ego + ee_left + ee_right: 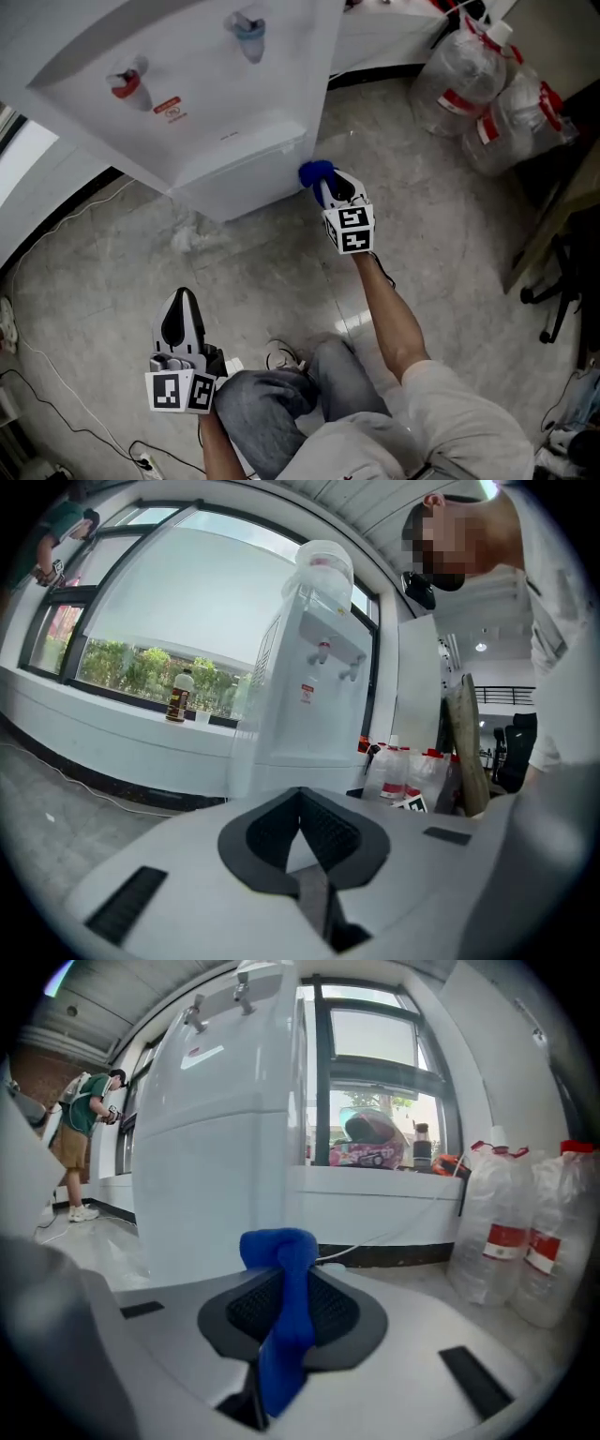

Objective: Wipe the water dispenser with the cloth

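The white water dispenser (206, 112) stands at the upper left of the head view, with a red tap (127, 82) and a blue tap (248, 28). My right gripper (325, 185) is shut on a blue cloth (316, 172) and holds it just off the cabinet's lower right corner. In the right gripper view the cloth (286, 1316) hangs bunched between the jaws of that gripper (286, 1269), and the dispenser (220, 1138) rises close ahead. My left gripper (180, 314) hangs low by the person's knee, shut and empty. Its own view shows its jaws (300, 794) closed, with the dispenser (314, 667) farther off.
Clear bags of plastic bottles (492, 89) lie on the floor to the right of the dispenser. An office chair base (561, 286) stands at the right edge. Cables (56, 225) trail along the left wall. A person in green (80, 1119) stands far off by the windows.
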Motion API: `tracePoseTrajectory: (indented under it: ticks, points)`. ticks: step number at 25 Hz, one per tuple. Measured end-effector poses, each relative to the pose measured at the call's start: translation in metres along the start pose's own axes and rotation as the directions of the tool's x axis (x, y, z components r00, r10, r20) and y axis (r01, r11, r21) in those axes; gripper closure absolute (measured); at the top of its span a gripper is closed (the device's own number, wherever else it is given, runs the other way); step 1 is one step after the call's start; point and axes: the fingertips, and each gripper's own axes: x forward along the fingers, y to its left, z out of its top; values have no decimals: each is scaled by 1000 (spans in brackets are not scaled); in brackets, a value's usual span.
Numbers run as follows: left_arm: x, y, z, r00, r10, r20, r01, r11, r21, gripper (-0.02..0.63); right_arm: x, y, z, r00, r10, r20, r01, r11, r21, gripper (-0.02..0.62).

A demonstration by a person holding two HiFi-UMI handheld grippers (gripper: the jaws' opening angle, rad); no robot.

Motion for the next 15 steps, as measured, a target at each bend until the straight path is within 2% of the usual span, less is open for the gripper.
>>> tracePoseTrajectory:
  ticks: [4,7,10,15]
  points:
    - [0,-1,1,1000,7,7,-7,1000,-4,594,-17,-34,-4,999,-49,-11,49,999,-14,518]
    - [-4,0,2,1000,19,15,-19,1000,-5,594,-27,-28,-14,999,-37,-25,37,999,-14,518]
    - [-11,3,5,999,37,23,-37,999,-7,594,-32,7,-26,999,18,-41,-18,1000,6,518]
    - [-30,11,8,996,75,38,-75,997,-6,594,-22,110,-47,981,186,-57,-182,981,73,518]
